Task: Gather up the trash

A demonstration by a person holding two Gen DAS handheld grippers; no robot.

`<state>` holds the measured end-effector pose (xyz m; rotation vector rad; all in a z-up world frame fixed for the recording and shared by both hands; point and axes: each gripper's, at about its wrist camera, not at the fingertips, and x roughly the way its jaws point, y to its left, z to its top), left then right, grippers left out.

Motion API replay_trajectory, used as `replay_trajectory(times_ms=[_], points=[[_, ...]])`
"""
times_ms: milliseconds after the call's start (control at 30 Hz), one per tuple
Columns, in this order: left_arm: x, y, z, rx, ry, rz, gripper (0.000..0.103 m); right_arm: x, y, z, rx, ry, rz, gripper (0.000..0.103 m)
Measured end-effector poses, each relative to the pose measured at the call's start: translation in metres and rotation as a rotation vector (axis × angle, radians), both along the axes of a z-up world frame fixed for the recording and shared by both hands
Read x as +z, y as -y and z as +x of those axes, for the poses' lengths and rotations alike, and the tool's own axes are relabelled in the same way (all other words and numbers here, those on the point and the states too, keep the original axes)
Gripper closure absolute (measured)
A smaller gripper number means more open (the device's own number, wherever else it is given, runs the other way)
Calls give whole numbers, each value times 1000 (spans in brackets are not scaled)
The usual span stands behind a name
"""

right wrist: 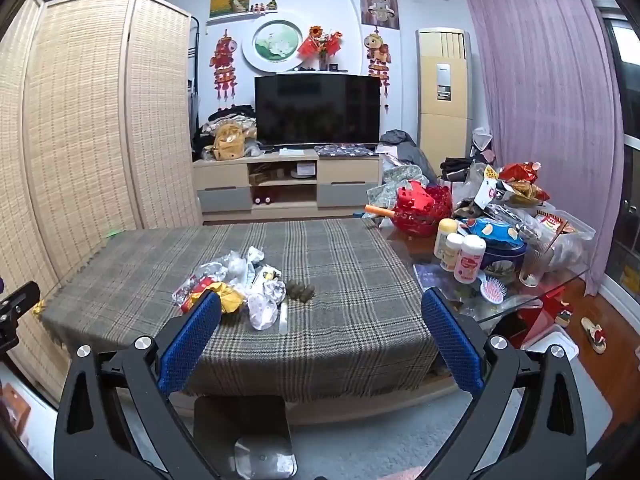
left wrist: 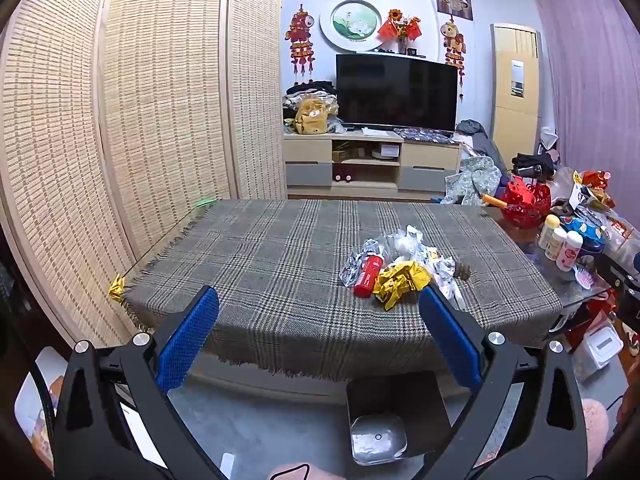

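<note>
A pile of trash (left wrist: pixel 400 266) lies on the plaid-covered table (left wrist: pixel 280 264): silver foil wrappers, a red can (left wrist: pixel 368 276), a crumpled yellow wrapper (left wrist: pixel 400 282) and clear plastic. The pile also shows in the right wrist view (right wrist: pixel 240 284), beside a small brown clump (right wrist: pixel 301 291). A dark trash bin (left wrist: pixel 394 416) stands on the floor in front of the table; it also shows in the right wrist view (right wrist: pixel 248 432). My left gripper (left wrist: pixel 318 300) is open and empty, held back from the table. My right gripper (right wrist: pixel 320 304) is open and empty too.
Bottles (right wrist: pixel 460 254), a red basket (right wrist: pixel 424 210), a hairbrush (right wrist: pixel 493 292) and snack bags crowd the glass table at the right. A woven screen (left wrist: pixel 120 120) stands at the left. A TV (left wrist: pixel 396 92) on a cabinet is behind. A yellow scrap (left wrist: pixel 117 291) sits at the table's left corner.
</note>
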<state>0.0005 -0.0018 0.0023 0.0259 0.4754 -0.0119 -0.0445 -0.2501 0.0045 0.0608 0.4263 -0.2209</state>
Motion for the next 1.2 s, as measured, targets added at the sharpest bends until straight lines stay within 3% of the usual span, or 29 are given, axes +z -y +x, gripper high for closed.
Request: replay_trajectory(times_ms=[1200], points=[[-2, -4, -4, -12, 1, -15, 8, 3, 3, -2, 6, 14, 26, 3]])
